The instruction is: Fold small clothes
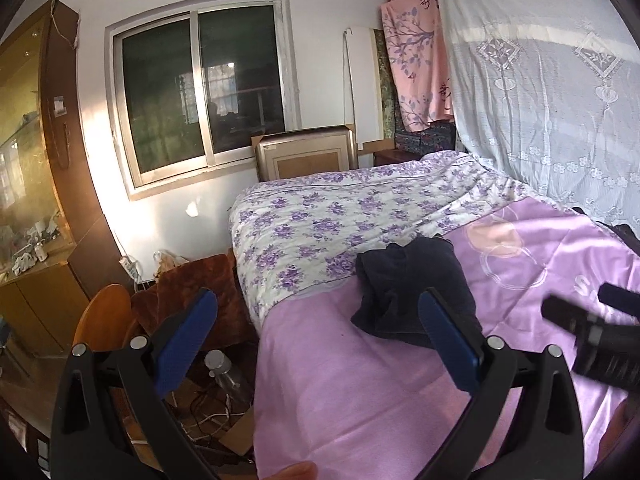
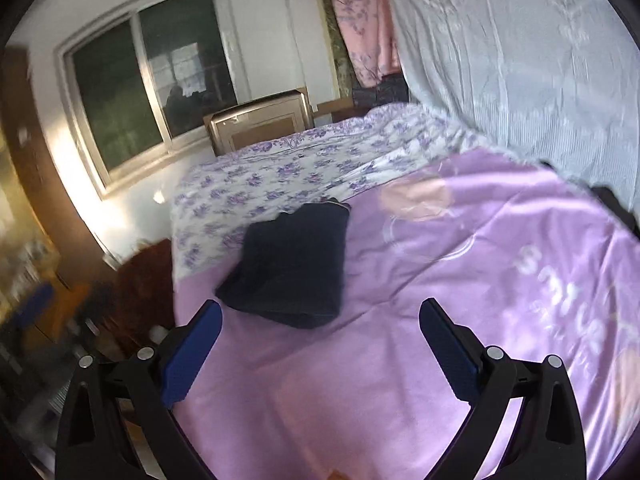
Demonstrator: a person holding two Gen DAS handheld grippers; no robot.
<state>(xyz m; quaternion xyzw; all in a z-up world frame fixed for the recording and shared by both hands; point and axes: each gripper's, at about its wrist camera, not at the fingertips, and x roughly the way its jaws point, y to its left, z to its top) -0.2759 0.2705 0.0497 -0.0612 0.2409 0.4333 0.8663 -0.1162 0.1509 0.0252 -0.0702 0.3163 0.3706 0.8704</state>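
A dark navy garment (image 1: 408, 284) lies folded into a compact bundle on the lilac bed sheet (image 1: 344, 380), close to the bed's left edge. My left gripper (image 1: 320, 312) hovers open just short of it, its right finger overlapping the bundle's near right corner. The right wrist view shows the same navy bundle (image 2: 292, 264) ahead and slightly left of my right gripper (image 2: 322, 320), which is open, empty and a little way back above the sheet (image 2: 360, 380). The right gripper's black body (image 1: 596, 332) shows at the right edge of the left wrist view.
A purple floral quilt (image 1: 320, 224) covers the far half of the bed. White lace netting (image 1: 552, 100) hangs on the right. Left of the bed: a brown blanket (image 1: 188, 292), a wooden chair (image 1: 108, 316), a bottle (image 1: 224, 372), cables, a cabinet (image 1: 36, 160). A window (image 1: 200, 92) is behind.
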